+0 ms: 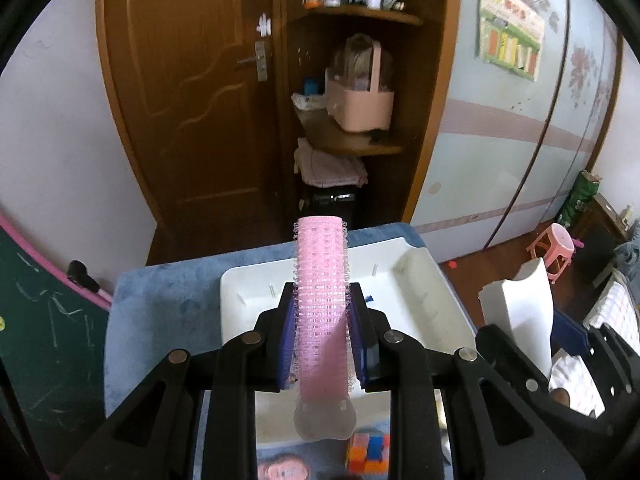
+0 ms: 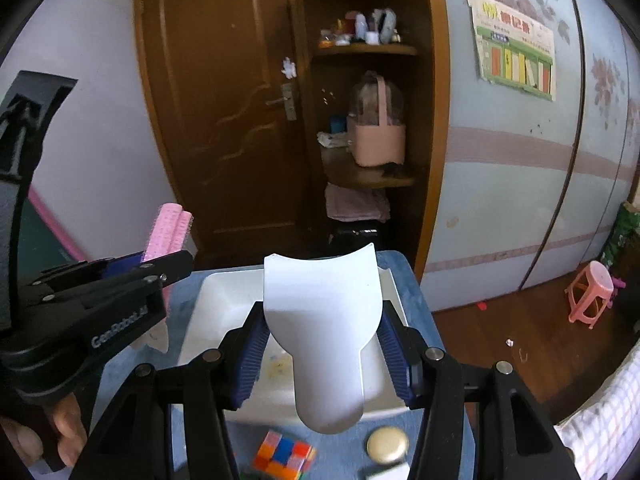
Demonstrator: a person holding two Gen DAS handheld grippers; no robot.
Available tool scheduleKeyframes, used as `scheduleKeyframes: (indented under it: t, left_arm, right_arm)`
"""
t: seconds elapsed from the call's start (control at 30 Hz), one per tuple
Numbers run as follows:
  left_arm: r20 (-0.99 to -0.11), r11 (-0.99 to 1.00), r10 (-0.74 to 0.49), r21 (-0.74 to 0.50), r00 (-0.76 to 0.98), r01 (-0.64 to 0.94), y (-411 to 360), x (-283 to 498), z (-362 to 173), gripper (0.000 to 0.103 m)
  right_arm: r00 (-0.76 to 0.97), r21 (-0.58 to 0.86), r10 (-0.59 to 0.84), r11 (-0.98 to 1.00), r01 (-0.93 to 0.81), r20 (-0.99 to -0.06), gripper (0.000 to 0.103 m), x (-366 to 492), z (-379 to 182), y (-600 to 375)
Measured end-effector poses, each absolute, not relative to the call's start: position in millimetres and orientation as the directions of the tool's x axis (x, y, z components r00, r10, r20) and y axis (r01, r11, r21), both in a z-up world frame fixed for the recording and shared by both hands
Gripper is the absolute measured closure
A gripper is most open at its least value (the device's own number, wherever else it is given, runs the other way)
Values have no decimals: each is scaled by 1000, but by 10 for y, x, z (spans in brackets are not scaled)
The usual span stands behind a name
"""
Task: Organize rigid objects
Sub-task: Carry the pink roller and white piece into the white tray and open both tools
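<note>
"GenRobot.AI" in pale letters on the black left gripper (image 2: 166, 258), at eight o'clock in the right wrist view. Writing on the wall poster (image 2: 514, 58), at one o'clock, too blurry to read.

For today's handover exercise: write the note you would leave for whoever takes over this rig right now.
Left tool: shut on the pink hair roller, held above the white tray.
Right tool: shut on the white scoop, also over the tray.
Tray looks nearly bare on the blue cloth.
Done: both items picked up.
Left: probably set both in the tray, then the colour cube and the gold round lid, both lying on the cloth.
</note>
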State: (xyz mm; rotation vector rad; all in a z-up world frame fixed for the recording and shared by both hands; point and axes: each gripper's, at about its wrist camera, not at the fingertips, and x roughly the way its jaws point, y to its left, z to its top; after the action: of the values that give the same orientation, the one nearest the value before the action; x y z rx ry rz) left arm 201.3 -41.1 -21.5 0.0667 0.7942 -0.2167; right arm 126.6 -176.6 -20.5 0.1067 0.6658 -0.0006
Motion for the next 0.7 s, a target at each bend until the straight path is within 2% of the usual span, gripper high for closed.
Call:
scheduleKeyframes:
  t: [0.4,0.7]
  left_arm:
    - [-858,985,-97,-8,505,175,-435,2796,-1279,77]
    - [-912,982,-65,13,406,187,-403,2915,-1697,76]
  right_arm:
    - [623,66,11,996,66,-782,48,1885,-1202,-1564]
    - [500,42,7,997,58,-866,48,1995,-1704,-1453]
